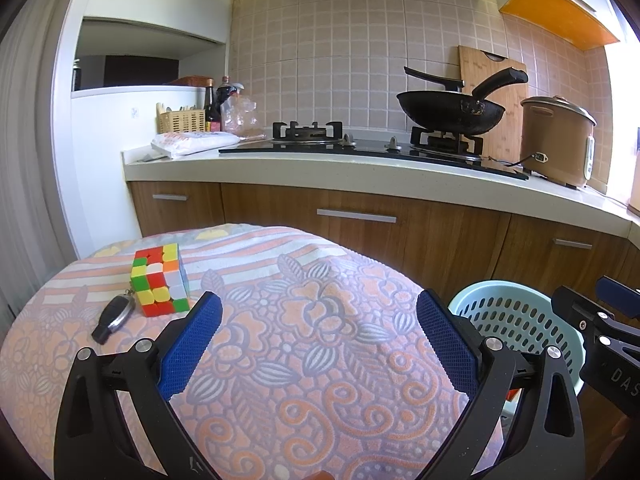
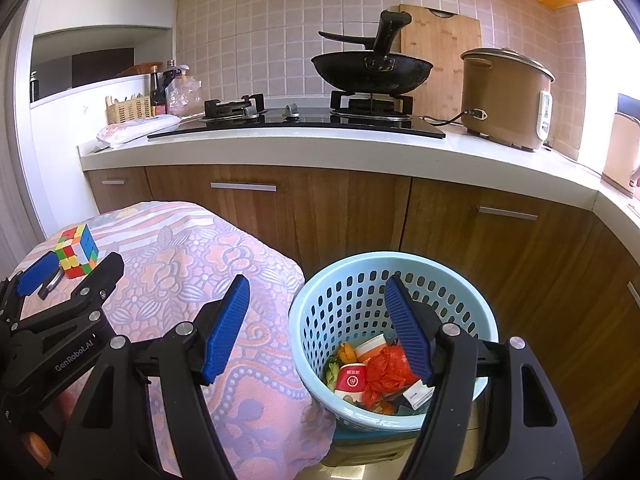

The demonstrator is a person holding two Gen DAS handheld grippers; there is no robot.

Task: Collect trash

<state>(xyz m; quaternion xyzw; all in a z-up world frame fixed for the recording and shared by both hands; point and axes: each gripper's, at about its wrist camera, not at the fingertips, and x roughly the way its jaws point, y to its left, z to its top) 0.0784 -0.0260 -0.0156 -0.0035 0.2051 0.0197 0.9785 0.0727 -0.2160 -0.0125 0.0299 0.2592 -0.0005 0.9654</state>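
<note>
**Both grippers spread wide, trash lying in the perforated basket**

The basket (image 2: pixel 394 344) is pale blue plastic, round, its wall pierced with rows of oval holes; it stands upright with its mouth up, just beside the rounded corner of the cloth-covered table (image 1: pixel 304 320). Inside the basket lie the trash items: a red-and-white paper cup (image 2: pixel 351 380) tipped on its side with its long axis running roughly toward the camera, a crumpled orange-red plastic bag (image 2: pixel 386 372) touching the cup, a yellow scrap (image 2: pixel 347 353) behind the cup, and a white carton piece (image 2: pixel 418 394).

The right gripper (image 2: pixel 320 328) hangs above the basket's near-left rim, its ribbed blue pads (image 2: pixel 224 332) far apart, gripping nothing. The left gripper (image 1: pixel 318 340) hovers over the cloth, left of the basket, its textured blue pads (image 1: pixel 192 344) likewise spread and empty.

The cloth is a nubby terry weave, orange and grey florals. On it, farthest from the basket, a glossy puzzle cube (image 1: pixel 160 280) touches a black key fob (image 1: pixel 112 318).
</note>
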